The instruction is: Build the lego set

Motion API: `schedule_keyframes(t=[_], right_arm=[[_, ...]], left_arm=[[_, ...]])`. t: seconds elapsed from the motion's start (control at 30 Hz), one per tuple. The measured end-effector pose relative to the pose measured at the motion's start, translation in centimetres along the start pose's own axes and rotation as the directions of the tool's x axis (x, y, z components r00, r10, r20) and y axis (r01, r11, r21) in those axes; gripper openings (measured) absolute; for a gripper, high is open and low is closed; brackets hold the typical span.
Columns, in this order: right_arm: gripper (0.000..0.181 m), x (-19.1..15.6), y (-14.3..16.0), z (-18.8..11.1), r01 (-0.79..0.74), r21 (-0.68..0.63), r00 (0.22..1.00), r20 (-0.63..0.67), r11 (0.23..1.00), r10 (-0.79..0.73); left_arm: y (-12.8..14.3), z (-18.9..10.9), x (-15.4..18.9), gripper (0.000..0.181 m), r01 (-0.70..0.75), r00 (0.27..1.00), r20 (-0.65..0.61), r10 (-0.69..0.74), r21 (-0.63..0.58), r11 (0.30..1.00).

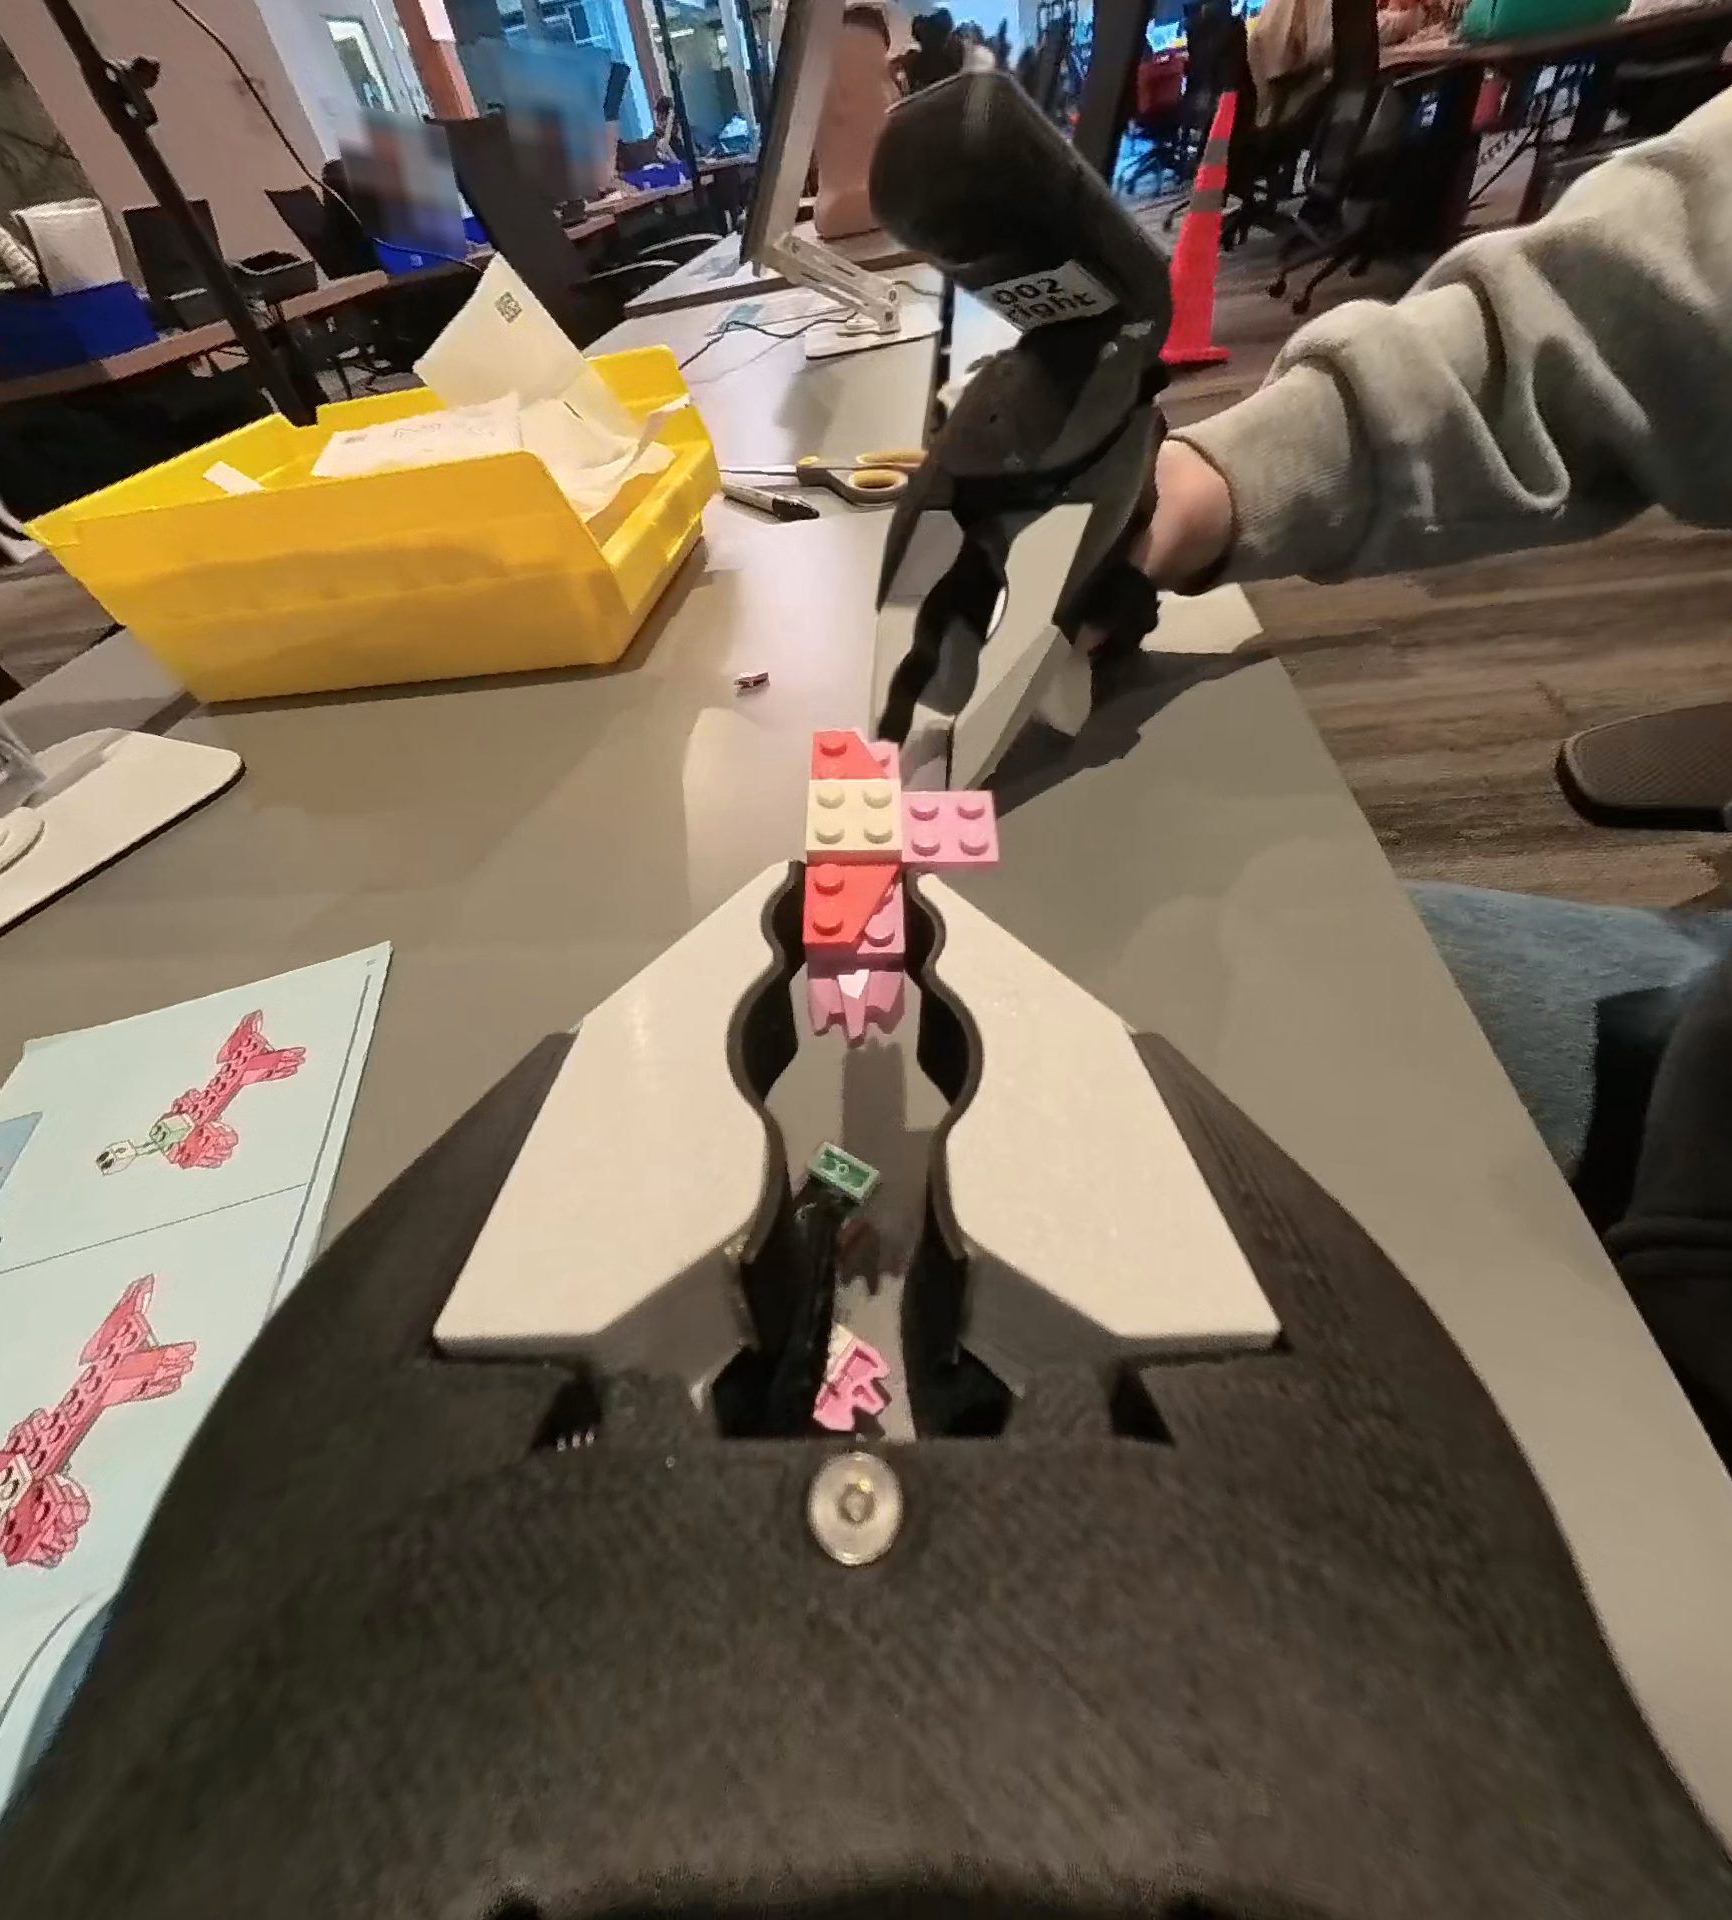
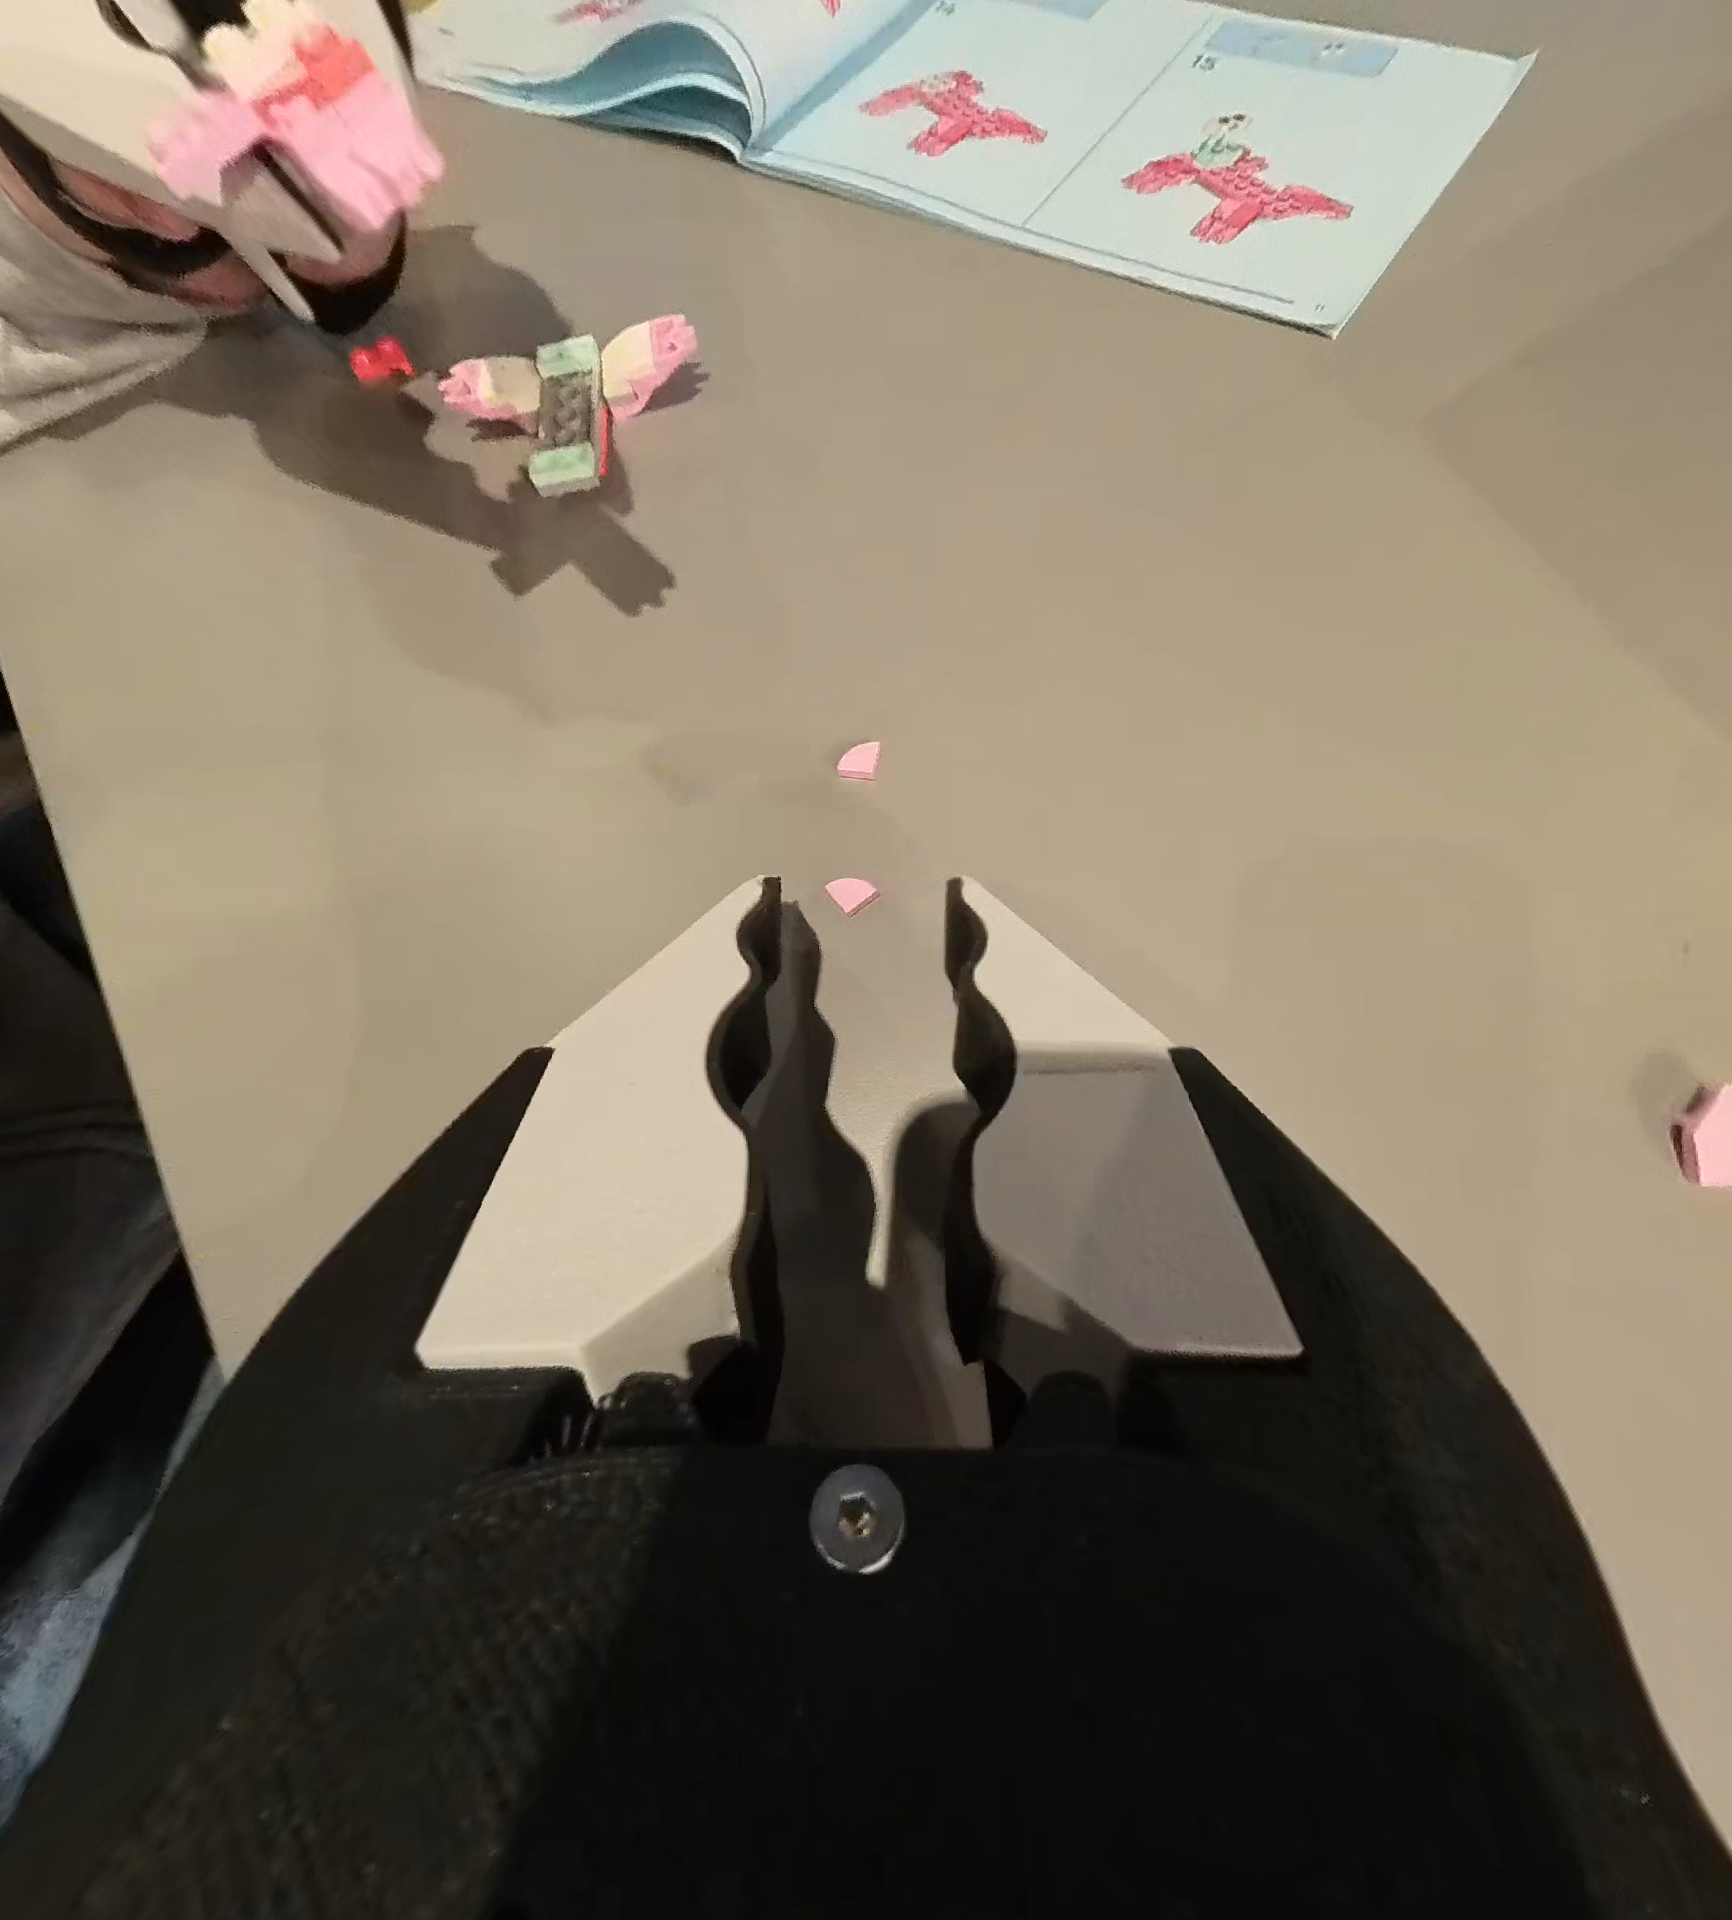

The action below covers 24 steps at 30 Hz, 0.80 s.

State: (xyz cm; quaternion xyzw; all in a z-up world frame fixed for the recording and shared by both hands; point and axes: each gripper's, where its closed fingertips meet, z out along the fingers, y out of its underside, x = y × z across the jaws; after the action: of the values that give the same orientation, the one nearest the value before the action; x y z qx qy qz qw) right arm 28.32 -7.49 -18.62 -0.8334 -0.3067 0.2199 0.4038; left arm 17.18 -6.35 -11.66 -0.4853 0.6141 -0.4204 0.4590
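Note:
My left gripper (image 1: 857, 883) is shut on a lego assembly (image 1: 857, 831) of red, cream and pink bricks and holds it above the grey table (image 1: 529, 831). The assembly also shows at the top left of the right wrist view (image 2: 322, 114). My right gripper (image 2: 862, 894) is open and low over the table, with a pink quarter-round tile (image 2: 851, 894) lying between its fingertips. A second such tile (image 2: 860, 761) lies just beyond. In the left wrist view the right gripper (image 1: 929, 769) points down just past the held assembly.
An open instruction booklet (image 1: 114, 1195) lies on the left. A green, grey and pink sub-assembly (image 2: 571, 400), a small red piece (image 2: 382, 362) and a pink slope brick (image 2: 1719, 1138) lie on the table. A yellow bin (image 1: 374, 540) and scissors (image 1: 862, 473) stand farther back. Between my left fingertips and the small red piece (image 2: 382, 362) there is roughly 12 cm.

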Motion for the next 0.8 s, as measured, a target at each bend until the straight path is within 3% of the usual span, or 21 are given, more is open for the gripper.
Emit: schedule_keyframes(t=[0.43, 0.8], right_arm=[[0.03, -1.3, 0.3, 1.2, 0.172, -0.059, 0.982, 0.095, 0.983, -0.165], [0.023, -2.5, 1.5, -0.2, 0.174, -0.059, 0.979, 0.115, 0.983, -0.166]], left_arm=[[0.5, -0.4, -1.2, 0.017, 0.013, 0.999, 0.034, -0.013, -0.007, 1.0], [0.6, -0.4, -1.4, 0.017, 0.018, 0.999, 0.036, -0.018, -0.012, 1.0]])
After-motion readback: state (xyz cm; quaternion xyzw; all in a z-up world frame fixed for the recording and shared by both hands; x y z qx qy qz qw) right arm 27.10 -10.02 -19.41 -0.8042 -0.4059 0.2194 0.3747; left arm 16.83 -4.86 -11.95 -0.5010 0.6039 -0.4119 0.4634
